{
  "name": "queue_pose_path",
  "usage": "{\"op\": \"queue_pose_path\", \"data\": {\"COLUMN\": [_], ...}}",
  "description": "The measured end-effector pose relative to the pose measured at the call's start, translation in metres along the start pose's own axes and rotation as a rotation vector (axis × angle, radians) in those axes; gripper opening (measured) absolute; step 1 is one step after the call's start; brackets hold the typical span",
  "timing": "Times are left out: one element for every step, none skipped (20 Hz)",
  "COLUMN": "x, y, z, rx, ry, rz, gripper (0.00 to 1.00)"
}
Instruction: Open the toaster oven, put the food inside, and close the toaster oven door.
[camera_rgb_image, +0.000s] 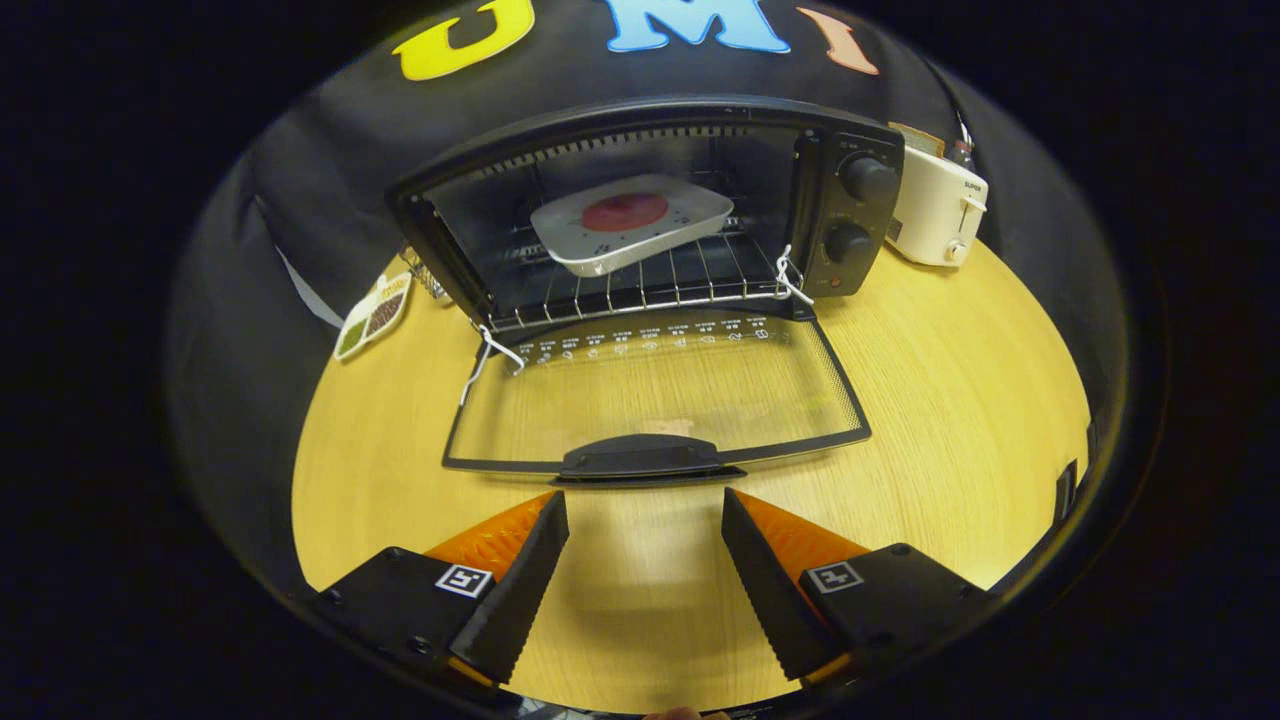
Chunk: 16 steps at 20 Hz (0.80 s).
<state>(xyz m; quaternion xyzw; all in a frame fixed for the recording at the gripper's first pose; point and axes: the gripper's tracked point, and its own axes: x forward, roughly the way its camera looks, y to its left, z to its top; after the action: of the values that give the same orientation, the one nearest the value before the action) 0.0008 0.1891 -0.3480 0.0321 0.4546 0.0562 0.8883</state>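
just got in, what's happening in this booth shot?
A person's handheld gripper hangs open over the wooden table, fingers apart and holding nothing, just short of the door handle. The toaster oven stands with its glass door folded flat down. A white dish with red food already sits on the rack inside. Closing the door is what's left.

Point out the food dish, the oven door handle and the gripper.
food dish (630, 232), gripper view: on its rim, on the oven rack.
oven door handle (640, 456), gripper view: handle's middle, door lying open.
gripper (645, 508), gripper view: midway between open fingertips, holding nothing.
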Motion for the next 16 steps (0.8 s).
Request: {"op": "queue_pose_path", "data": {"x": [0.003, 0.007, 0.01, 0.013, 0.016, 0.019, 0.022, 0.025, 0.028, 0.031, 0.03, 0.031, 0.032, 0.033, 0.033, 0.033], "y": [-0.003, -0.005, -0.007, -0.007, -0.008, -0.009, -0.009, -0.01, -0.01, -0.007, -0.006, -0.011, -0.009, -0.009, -0.008, -0.008], "z": [-0.002, -0.005, -0.007, -0.009, -0.011, -0.012, -0.011, -0.01, -0.01, -0.009, -0.007, -0.01, -0.009, -0.009, -0.008, -0.009], "rx": [-0.026, -0.045, -0.059, -0.069, -0.078, -0.086, -0.094, -0.102, -0.11, -0.108, -0.104, -0.091, -0.072, -0.055, -0.045, -0.043], "ry": [0.009, 0.021, 0.032, 0.044, 0.055, 0.061, 0.066, 0.069, 0.074, 0.072, 0.076, 0.086, 0.093, 0.102, 0.107, 0.109], "rz": [-0.022, -0.043, -0.058, -0.066, -0.08, -0.097, -0.107, -0.114, -0.122, -0.119, -0.121, -0.123, -0.124, -0.122, -0.121, -0.121], "gripper": [0.98, 0.98, 0.98, 0.98, 0.98, 0.98, 0.99, 0.99, 0.99, 1.0, 1.0, 0.98, 0.98, 0.98, 0.98, 0.98]}}
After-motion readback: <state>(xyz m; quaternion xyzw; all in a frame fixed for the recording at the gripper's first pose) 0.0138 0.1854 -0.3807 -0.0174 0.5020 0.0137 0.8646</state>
